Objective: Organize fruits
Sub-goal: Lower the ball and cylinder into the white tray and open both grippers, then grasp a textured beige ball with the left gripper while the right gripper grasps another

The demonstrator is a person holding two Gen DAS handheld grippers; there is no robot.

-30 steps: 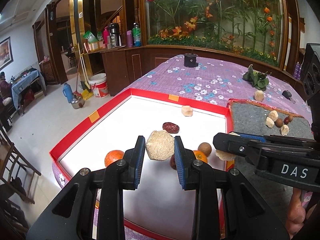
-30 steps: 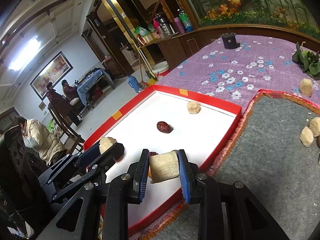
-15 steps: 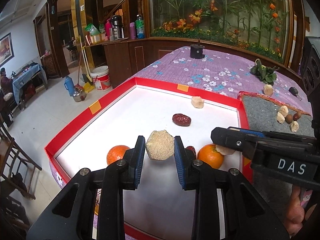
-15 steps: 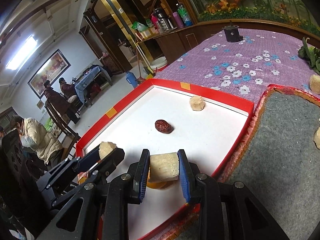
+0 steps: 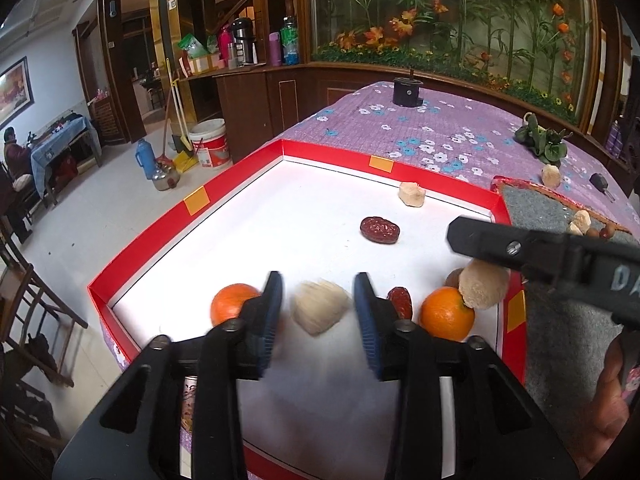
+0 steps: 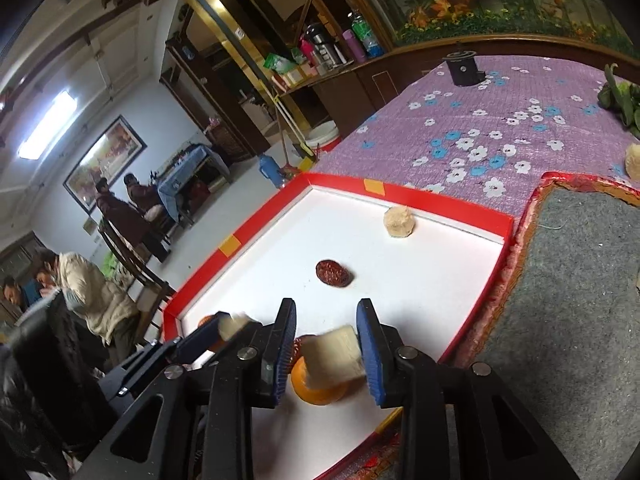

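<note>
My left gripper is open over the near end of the red-rimmed white tray. A beige fruit chunk, blurred by motion, is loose between its jaws. My right gripper is open too; a beige chunk rests against its right pad, tilted, over an orange. In the left wrist view the right gripper reaches in from the right with its chunk above an orange. Another orange, two red dates and a beige chunk lie in the tray.
A grey felt mat with a red border lies right of the tray, with several small fruits at its far end. The purple flowered cloth holds a black cup and a green plant. People sit far left.
Both grippers have opened and let go of their beige chunks, which are dropping toward the tray. Both have moved slightly nearer the tray's near end.
</note>
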